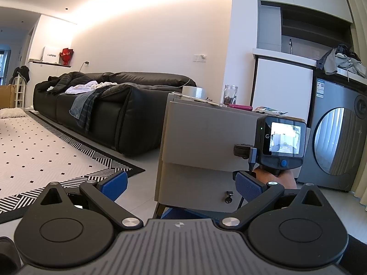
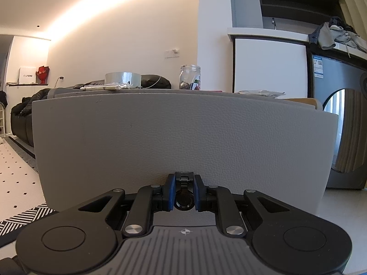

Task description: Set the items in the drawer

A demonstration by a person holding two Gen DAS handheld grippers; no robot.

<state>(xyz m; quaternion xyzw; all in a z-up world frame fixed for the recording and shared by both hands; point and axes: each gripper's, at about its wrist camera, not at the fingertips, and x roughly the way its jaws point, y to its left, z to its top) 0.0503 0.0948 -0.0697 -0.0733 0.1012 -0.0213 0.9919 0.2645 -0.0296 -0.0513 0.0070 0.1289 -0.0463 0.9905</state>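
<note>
The right gripper (image 2: 183, 192) is closed on the black ring pull (image 2: 183, 200) of a grey leather-textured drawer front (image 2: 183, 133); its blue pads (image 2: 170, 192) press against either side of the pull's small hinge piece. The drawer front fills most of the right wrist view, standing upright and facing the camera.

In the left wrist view the same grey nightstand (image 1: 201, 137) shows from the side, its upper drawer front standing slightly proud of the body below. The right gripper's camera unit, with a lit screen (image 1: 284, 141), and part of the person's hand (image 1: 275, 178) sit against the front of the cabinet. A second ring pull (image 1: 228, 197) hangs on the lower drawer front.

The left gripper (image 1: 181, 183) is spread wide and empty, held low and off to the side of the nightstand, touching nothing.

On the tabletop of the nightstand lie the items: a roll of clear tape (image 2: 123, 78), a glass jar (image 2: 190, 77) holding small objects, a thin pen-like stick (image 2: 101, 88), a flat pink object (image 1: 239, 107) and a crinkled plastic packet (image 2: 261, 93).

A black leather sofa (image 1: 110, 105) with clothes on it stands beyond, beside a patterned rug (image 1: 45, 146); a grey washing machine (image 1: 337, 142) stands to the right.
</note>
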